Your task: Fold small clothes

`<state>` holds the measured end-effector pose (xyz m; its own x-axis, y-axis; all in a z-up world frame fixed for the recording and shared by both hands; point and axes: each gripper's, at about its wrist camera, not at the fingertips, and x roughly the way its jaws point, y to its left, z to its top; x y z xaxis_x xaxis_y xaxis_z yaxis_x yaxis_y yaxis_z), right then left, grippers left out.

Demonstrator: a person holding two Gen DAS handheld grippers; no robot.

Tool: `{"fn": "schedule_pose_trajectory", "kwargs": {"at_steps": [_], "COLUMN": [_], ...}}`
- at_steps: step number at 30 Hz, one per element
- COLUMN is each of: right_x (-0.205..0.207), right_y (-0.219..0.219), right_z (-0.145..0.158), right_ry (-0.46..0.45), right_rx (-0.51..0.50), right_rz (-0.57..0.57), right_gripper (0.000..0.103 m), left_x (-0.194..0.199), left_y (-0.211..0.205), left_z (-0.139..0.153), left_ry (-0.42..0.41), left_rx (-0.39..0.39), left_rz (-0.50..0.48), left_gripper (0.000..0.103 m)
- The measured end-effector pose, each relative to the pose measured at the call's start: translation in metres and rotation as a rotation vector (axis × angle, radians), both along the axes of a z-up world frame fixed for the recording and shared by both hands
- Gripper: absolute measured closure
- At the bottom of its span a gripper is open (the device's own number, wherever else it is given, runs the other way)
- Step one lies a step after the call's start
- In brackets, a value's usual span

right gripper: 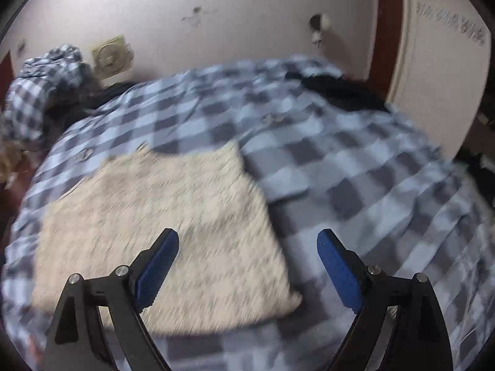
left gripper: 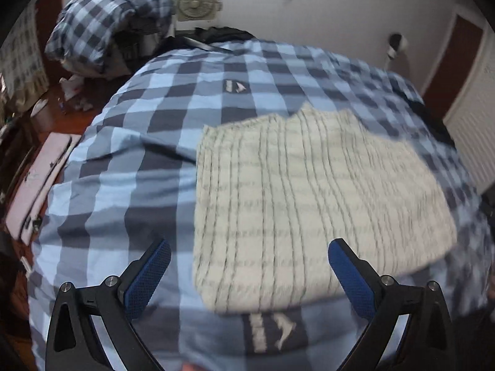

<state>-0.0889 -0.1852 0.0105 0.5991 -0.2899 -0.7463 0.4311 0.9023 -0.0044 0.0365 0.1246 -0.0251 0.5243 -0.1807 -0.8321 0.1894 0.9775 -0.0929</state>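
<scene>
My left gripper (left gripper: 249,256) has its two blue fingers (left gripper: 148,278) wide apart, and nothing is between them. It hangs above the near edge of the cream garment (left gripper: 309,191), not touching it. The garment is folded into a rough rectangle with thin dark stripes, and it lies flat on the blue checked cover (left gripper: 148,130) of the bed, near the middle of it.

My right gripper (right gripper: 247,247) is also spread wide and empty. In its view the cream garment (right gripper: 161,216) is to the left and below, and the near right corner of the cloth is under the gap between my fingers. This picture is much blurred, so I cannot say well if the edges are lying even.

A bundle of checked bedding (left gripper: 114,21) is piled at the far left, beside a square fan (left gripper: 195,1) against the wall.
</scene>
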Motion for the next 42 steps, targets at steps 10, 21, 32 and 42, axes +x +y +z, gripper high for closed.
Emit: {"fn": "schedule_pose_trajectory", "kwargs": {"at_steps": [10, 21, 32, 42], "right_x": [-0.038, -0.022, 0.007, 0.009], "right_y": [-0.001, 0.017, 0.000, -0.047], "right_z": [-0.008, -0.025, -0.054, -0.082], "right_ry": [0.007, 0.164, 0.302, 0.355], "right_rx": [0.228, 0.039, 0.039, 0.239], "right_rz": [-0.002, -0.052, -0.065, -0.084], "right_gripper": [0.014, 0.014, 0.014, 0.014], "left_x": [-0.013, 0.000, 0.011, 0.021], "left_y": [0.002, -0.004, -0.011, -0.026], "left_z": [-0.013, -0.033, -0.062, -0.109], "left_ry": [0.105, 0.143, 0.253, 0.443], "left_rx": [0.120, 0.175, 0.232, 0.247], "left_rz": [-0.017, -0.009, -0.018, -0.100], "left_gripper": [0.000, 0.000, 0.000, 0.000]}}
